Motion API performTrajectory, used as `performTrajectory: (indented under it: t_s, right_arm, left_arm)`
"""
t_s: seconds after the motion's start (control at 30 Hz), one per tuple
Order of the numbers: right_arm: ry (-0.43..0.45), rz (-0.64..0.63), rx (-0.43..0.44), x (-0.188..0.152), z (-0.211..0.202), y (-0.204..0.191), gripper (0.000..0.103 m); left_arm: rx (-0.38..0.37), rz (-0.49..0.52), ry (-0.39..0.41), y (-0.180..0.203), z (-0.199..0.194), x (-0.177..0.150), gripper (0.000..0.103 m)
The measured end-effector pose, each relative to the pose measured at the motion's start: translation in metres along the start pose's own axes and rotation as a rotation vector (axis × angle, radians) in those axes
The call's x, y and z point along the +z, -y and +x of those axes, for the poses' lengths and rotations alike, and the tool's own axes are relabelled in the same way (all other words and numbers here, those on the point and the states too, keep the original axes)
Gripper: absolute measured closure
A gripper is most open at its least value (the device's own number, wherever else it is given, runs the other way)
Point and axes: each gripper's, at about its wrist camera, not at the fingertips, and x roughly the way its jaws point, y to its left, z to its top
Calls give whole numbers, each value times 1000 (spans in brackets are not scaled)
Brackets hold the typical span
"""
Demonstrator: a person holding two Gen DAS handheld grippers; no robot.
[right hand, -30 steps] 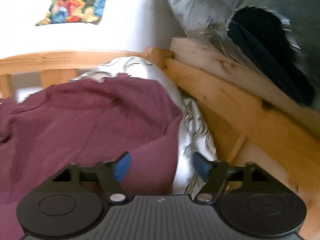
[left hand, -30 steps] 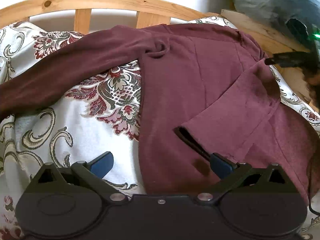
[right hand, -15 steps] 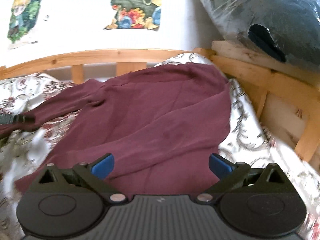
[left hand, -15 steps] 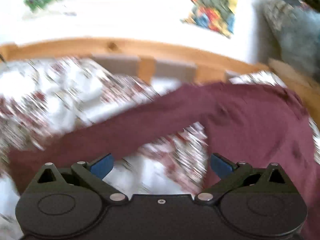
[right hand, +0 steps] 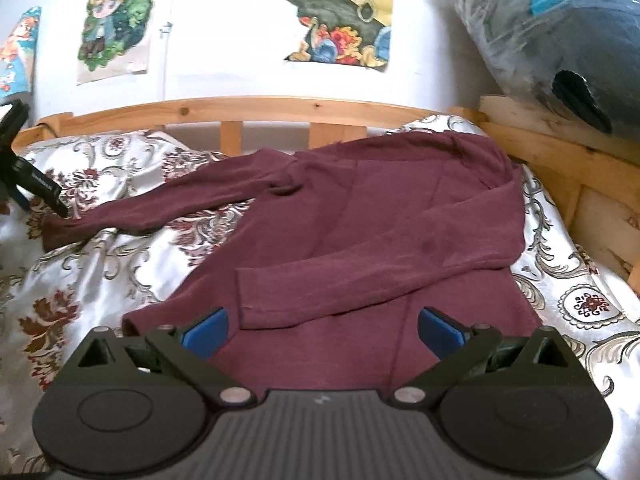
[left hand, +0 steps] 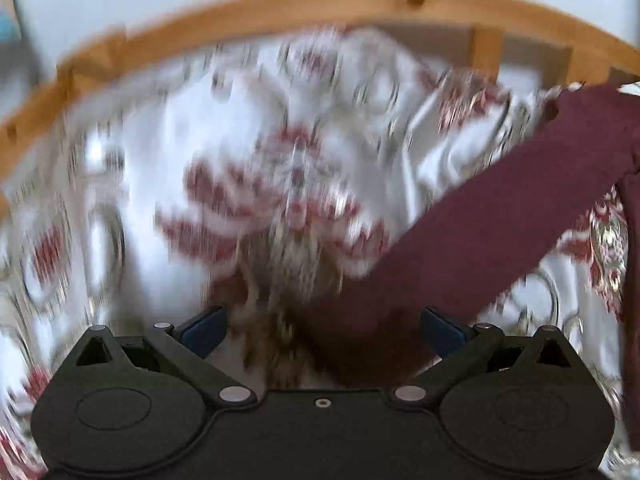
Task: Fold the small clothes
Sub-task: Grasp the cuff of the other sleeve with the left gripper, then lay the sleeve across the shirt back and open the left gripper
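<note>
- The dark red long-sleeved top (right hand: 400, 216) lies flat on the flowery bedspread (right hand: 100, 280), close to the wooden bed rail (right hand: 280, 106). That gives it a soft, roomy place for folding.
- One sleeve (right hand: 360, 280) lies folded across the body of the top. The other sleeve (right hand: 168, 204) is stretched out to the side, so I think it is the next part to fold in.
- The left gripper (left hand: 320, 324) has its jaws wide apart, holding nothing. The cuff of the stretched-out sleeve (left hand: 480, 240) lies right between its blue pads (left hand: 204, 328), so it looks ready to pinch it. This view is blurry.
- The right gripper (right hand: 320, 328) is let go too, jaws wide, holding nothing. It hovers over the bottom of the top, out of the way.
</note>
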Motion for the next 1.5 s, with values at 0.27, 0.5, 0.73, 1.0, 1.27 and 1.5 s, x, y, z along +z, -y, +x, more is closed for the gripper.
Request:
performTrajectory:
  t_s: [0.27, 0.5, 0.73, 1.0, 1.27, 1.5]
  right_arm:
    - [-19, 54, 5, -14, -7, 2, 0]
    - [-28, 138, -15, -22, -15, 16, 0]
    - [-25, 215, -43, -22, -15, 34, 0]
    - [6, 260, -63, -24, -26, 47, 0]
    - [-2, 275, -94, -32, -39, 60, 0]
    - [-23, 296, -129, -44, -54, 79, 0]
  left_arm:
    - [-190, -342, -39, -24, 18, -20, 1]
    - [-41, -326, 29, -1, 13, -19, 88]
    - [-59, -198, 297, 37, -57, 19, 96]
    - [-231, 116, 605, 129, -167, 48, 96]
    - [-493, 478, 749, 277, -227, 2, 96]
    - [-663, 568, 543, 376, -193, -51, 96]
